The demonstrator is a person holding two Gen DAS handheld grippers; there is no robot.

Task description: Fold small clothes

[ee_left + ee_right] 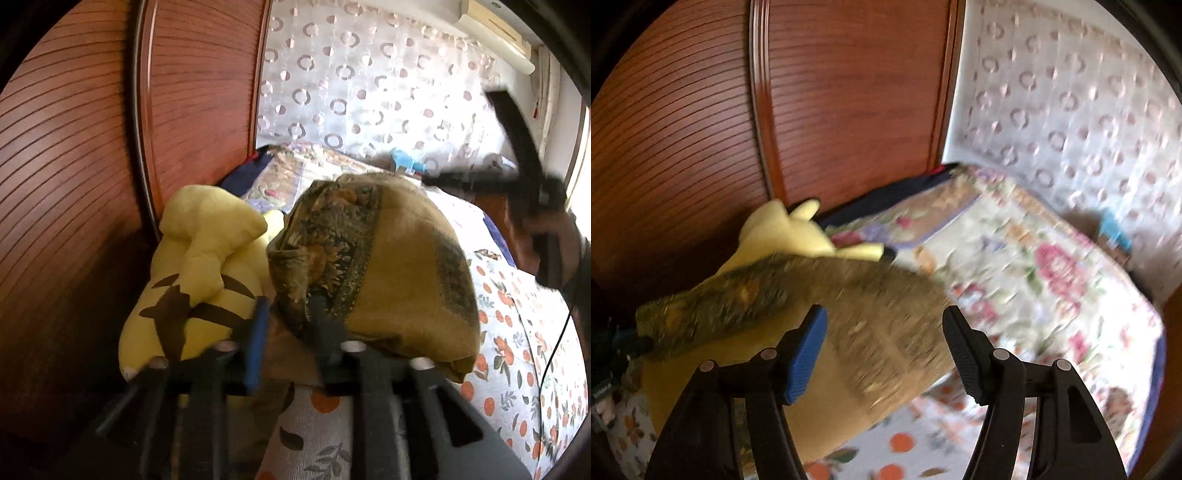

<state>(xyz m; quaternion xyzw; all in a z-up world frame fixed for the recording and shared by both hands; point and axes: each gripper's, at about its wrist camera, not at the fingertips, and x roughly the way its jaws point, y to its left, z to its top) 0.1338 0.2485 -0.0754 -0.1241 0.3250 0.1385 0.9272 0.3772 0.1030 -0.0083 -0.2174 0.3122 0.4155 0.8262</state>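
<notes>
In the left wrist view your left gripper (288, 314) stands partly parted around the olive patterned cloth (388, 266) heaped on the bed (517, 332), apparently unpinched; in the right wrist view your right gripper (884, 336) gapes empty above it, so grasp this soft, limp fabric by a hem.

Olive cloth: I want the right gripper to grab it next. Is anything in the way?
Nothing visible does. The right gripper stands open just in front of the cloth, with no other thing between. The yellow plush toy lies behind the cloth, off that path.
</notes>
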